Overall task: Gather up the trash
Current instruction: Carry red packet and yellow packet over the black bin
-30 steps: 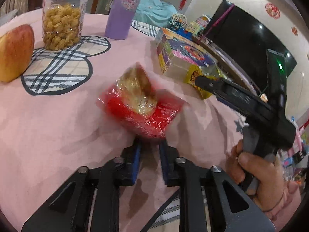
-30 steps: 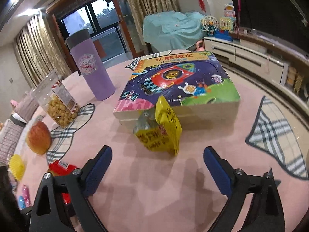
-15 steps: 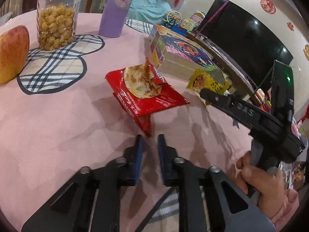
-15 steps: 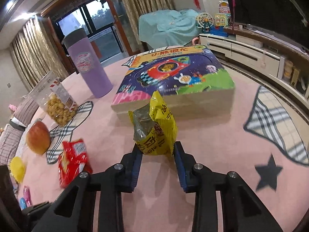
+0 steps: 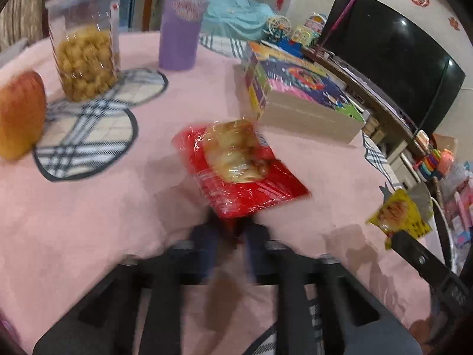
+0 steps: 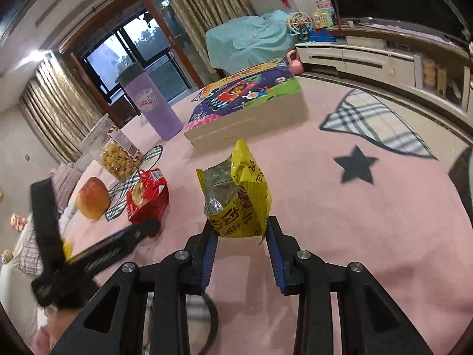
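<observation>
1. Jaws of the left gripper [image 5: 230, 238] were pressed together on the lower corner of the red snack packet [image 5: 236, 168], which stuck out ahead of them over the pink tabletop [image 5: 103, 207]; this view was blurred, so whether the packet touched the cloth could not be told.
2. Jaws of the right gripper [image 6: 241, 236] pinched the bottom edge of the yellow snack wrapper [image 6: 236, 195], which stood upright between the blue pads [image 6: 273, 254], its torn top open and its silver lining showing.
3. Seen from the right wrist, the red packet lay to the left of the yellow wrapper, with the left gripper's black body reaching toward it.
4. Farther back on the tabletop stood a purple tumbler [image 6: 152, 106] and a clear jar of snacks [image 5: 84, 50], with an apple [image 6: 93, 198] beside the jar.
5. A colourful puzzle box [image 6: 248, 106] lay flat behind the yellow wrapper, apart from it.
</observation>
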Demonstrator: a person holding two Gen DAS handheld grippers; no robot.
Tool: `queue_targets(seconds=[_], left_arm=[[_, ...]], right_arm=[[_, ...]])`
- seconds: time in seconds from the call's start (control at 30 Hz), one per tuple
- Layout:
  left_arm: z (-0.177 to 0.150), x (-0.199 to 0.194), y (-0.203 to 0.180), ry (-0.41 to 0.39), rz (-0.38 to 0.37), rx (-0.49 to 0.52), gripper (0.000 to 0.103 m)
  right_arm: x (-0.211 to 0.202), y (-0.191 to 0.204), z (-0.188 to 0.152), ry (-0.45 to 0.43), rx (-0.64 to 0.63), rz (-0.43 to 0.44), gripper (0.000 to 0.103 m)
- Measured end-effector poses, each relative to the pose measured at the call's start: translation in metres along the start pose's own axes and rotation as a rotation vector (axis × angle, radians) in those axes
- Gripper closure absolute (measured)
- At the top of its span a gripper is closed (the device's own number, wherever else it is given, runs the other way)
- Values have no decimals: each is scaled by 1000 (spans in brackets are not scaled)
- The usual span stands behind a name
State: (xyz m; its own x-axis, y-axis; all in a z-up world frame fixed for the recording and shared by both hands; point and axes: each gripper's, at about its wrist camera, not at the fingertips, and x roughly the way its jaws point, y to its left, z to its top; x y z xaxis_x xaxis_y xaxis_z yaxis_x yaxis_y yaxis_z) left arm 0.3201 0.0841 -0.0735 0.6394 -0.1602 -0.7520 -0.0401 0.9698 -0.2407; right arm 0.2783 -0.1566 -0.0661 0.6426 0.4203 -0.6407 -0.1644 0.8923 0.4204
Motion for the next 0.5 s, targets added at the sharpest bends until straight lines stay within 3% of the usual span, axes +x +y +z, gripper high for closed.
queue_targets(seconds=[0.27,0.5], left_arm=[[-31,-30,-6,-16,-22,-15,100],[-65,-57,-42,-7,-84,23,100]], right_arm=[[-33,-12,-16,-15,8,10,70],[-56,-23,-35,-26,12,6,70]])
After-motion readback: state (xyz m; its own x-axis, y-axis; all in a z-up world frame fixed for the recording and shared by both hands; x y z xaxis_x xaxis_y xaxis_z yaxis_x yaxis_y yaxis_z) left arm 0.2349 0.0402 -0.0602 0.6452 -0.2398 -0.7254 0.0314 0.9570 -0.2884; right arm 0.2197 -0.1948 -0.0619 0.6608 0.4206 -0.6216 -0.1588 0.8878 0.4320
